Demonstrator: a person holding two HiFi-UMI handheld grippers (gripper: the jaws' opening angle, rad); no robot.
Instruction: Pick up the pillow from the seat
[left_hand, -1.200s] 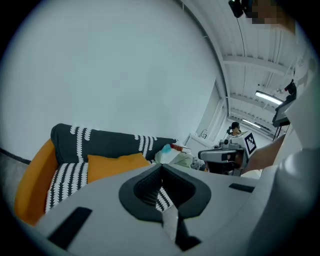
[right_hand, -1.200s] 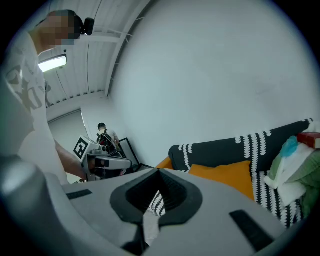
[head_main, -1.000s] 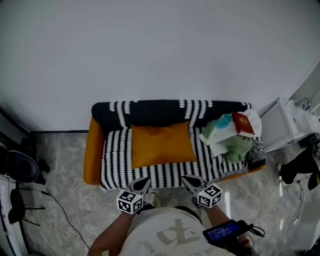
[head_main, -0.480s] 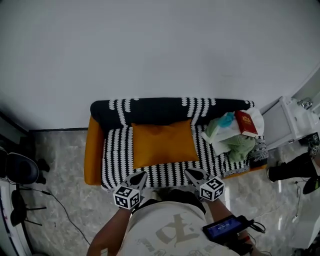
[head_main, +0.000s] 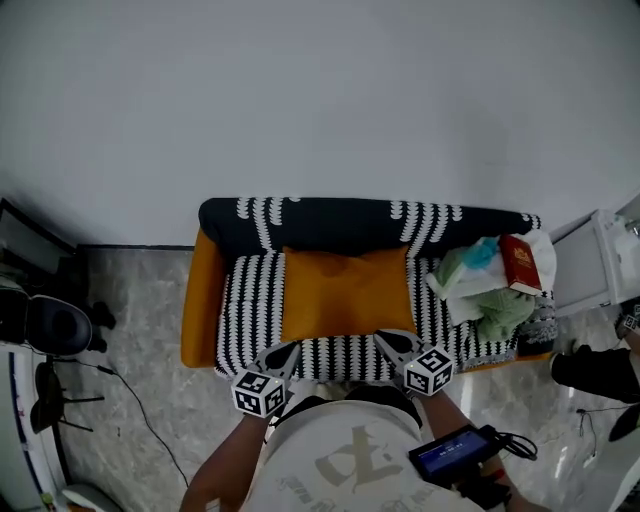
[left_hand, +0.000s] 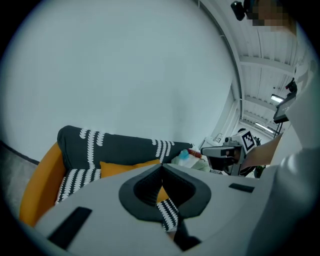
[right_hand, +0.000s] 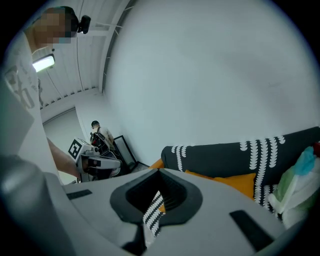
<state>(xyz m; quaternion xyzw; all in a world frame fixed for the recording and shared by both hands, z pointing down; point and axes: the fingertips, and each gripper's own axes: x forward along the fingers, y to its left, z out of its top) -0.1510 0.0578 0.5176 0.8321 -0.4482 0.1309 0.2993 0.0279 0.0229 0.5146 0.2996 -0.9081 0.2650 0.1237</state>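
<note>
At the far left of the head view a dark chair (head_main: 45, 325) stands on the marbled floor (head_main: 140, 330), well apart from the sofa (head_main: 203, 300), whose orange side shows beside a black-and-white striped cover (head_main: 255, 300). The left gripper (head_main: 285, 350) points at the front edge of the seat, close before the front left corner of the pillow (head_main: 347, 293). In its own view the jaws are pressed together with nothing between them. The orange pillow lies flat on the middle of the seat, its back edge against the dark backrest (head_main: 340, 222). The right gripper (head_main: 388, 340) points at the seat edge close before the pillow's front right corner, its jaws likewise closed and empty. Further right, a heap of pale and green cloth (head_main: 490, 300) fills the sofa's end, with a red book (head_main: 521, 265) on top. A white cabinet (head_main: 600, 265) stands just beside that end.
</note>
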